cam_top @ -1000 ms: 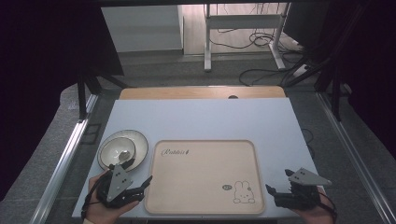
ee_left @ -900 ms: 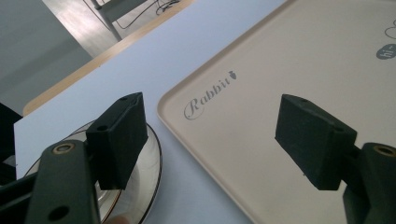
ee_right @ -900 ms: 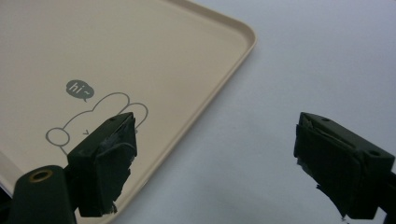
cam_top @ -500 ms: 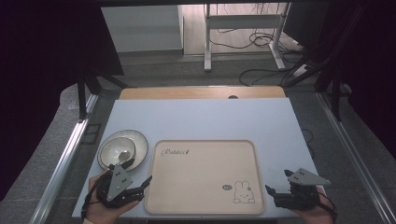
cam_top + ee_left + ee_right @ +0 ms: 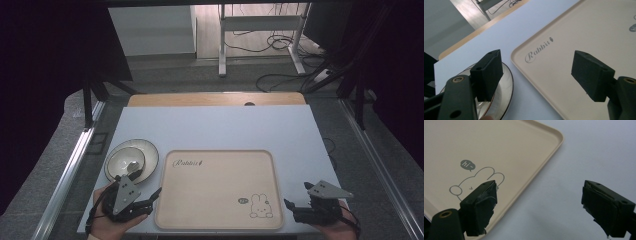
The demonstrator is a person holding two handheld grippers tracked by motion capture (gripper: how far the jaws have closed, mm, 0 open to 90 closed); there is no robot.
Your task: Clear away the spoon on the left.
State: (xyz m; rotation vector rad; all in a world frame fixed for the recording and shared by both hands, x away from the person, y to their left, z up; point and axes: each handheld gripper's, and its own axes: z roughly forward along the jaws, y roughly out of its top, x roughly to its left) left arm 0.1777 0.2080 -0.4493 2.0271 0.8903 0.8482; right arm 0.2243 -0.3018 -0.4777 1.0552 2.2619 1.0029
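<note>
A beige tray [image 5: 215,165] with a rabbit drawing lies at the table's near middle; it shows as tray [image 5: 584,37] and tray [image 5: 486,142] in the gripper views. A shallow bowl [image 5: 131,160] with a dark rim stands just left of it, and bowl [image 5: 505,86] shows behind the left jaw. My left gripper [image 5: 150,200] rests open near the tray's near left corner, with nothing between its jaws [image 5: 537,73]. My right gripper [image 5: 291,206] sits open off the tray's near right corner, straddling the tray's edge [image 5: 539,207], empty.
The pale blue table [image 5: 215,125] has bare surface beyond the tray. A wooden strip [image 5: 215,99] runs along its far edge. Metal rails [image 5: 70,170] flank the table. A desk frame and cables [image 5: 260,45] stand on the floor beyond.
</note>
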